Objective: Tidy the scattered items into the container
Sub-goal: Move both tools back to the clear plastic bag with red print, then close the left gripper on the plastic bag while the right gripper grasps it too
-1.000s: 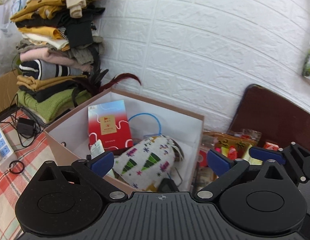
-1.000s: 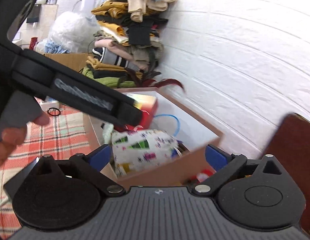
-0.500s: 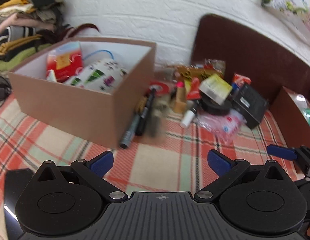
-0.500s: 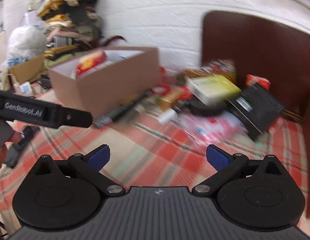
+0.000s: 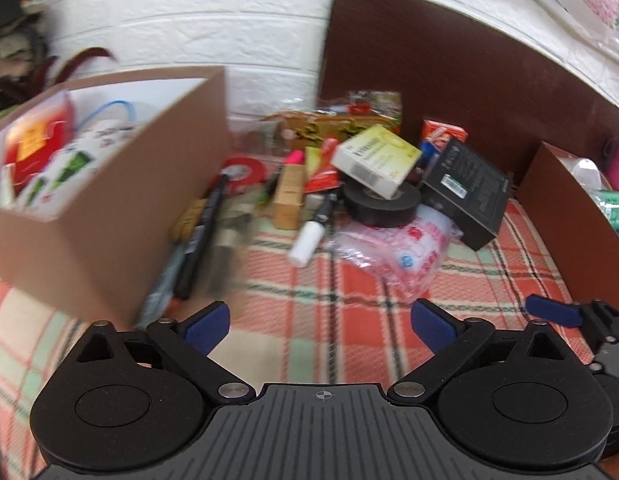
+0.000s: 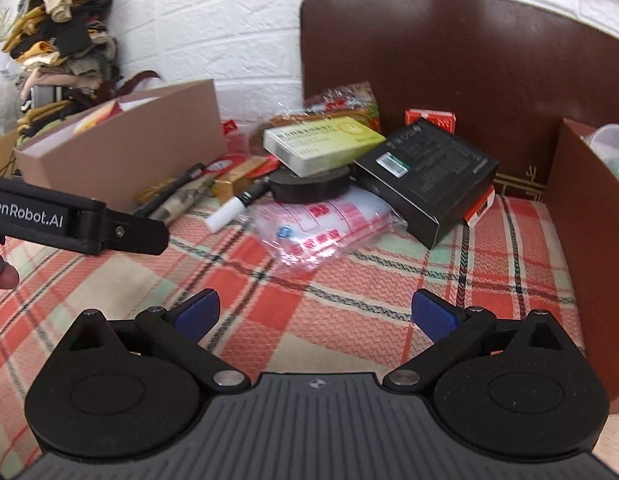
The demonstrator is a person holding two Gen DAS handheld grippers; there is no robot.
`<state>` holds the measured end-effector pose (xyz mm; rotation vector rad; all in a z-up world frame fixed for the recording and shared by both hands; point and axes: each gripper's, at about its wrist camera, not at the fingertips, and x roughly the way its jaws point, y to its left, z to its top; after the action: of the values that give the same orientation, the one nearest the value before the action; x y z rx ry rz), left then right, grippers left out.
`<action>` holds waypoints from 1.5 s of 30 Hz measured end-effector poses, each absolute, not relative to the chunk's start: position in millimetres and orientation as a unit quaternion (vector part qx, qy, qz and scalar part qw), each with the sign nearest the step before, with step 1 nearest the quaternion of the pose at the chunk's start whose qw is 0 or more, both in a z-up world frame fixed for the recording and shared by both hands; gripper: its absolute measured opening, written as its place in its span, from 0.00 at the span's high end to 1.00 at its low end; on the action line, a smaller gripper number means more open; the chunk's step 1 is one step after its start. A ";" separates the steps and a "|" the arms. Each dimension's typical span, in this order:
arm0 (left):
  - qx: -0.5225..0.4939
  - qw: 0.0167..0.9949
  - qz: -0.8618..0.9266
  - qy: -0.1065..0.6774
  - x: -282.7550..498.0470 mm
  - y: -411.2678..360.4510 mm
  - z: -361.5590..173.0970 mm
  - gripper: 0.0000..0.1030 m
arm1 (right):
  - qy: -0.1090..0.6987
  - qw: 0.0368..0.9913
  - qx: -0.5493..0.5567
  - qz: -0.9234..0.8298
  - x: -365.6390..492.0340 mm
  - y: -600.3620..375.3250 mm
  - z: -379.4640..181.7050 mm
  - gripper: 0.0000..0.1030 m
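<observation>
Hovering with blue pads spread wide and holding nothing: left tool (image 5: 320,325) and right tool (image 6: 315,312), above red checked cloth (image 6: 349,300). Scattered near open brown cardboard box (image 5: 121,216): black tape roll (image 5: 381,204), yellow-green carton (image 6: 323,140), black rectangular box (image 6: 425,176), white-capped marker (image 5: 311,232).

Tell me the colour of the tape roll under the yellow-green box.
Black. The tape roll shows best in the left wrist view, with the yellow-green box resting on it.

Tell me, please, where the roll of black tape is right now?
In both views, the black tape lies mid-pile, under the yellow-green box and beside the black box.
</observation>
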<state>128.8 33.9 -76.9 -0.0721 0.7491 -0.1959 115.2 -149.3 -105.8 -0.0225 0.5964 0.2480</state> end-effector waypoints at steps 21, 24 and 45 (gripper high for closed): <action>-0.041 0.903 -0.181 0.386 235.3 -2.4 -109.0 0.16 | 0.289 0.935 -0.110 0.172 152.6 -110.1 -128.0 0.14; -0.044 0.898 -0.192 0.394 247.9 -4.9 -115.5 0.17 | 0.294 0.935 -0.097 0.171 155.5 -113.8 -126.9 0.18; -0.095 0.877 -0.209 0.422 180.7 12.5 -105.1 0.73 | 0.335 0.926 -0.013 0.176 128.9 -157.7 -105.2 0.97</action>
<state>180.7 12.5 -105.1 -0.1973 0.8797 -0.4369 128.9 -157.7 -105.2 -0.0264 0.6869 0.3610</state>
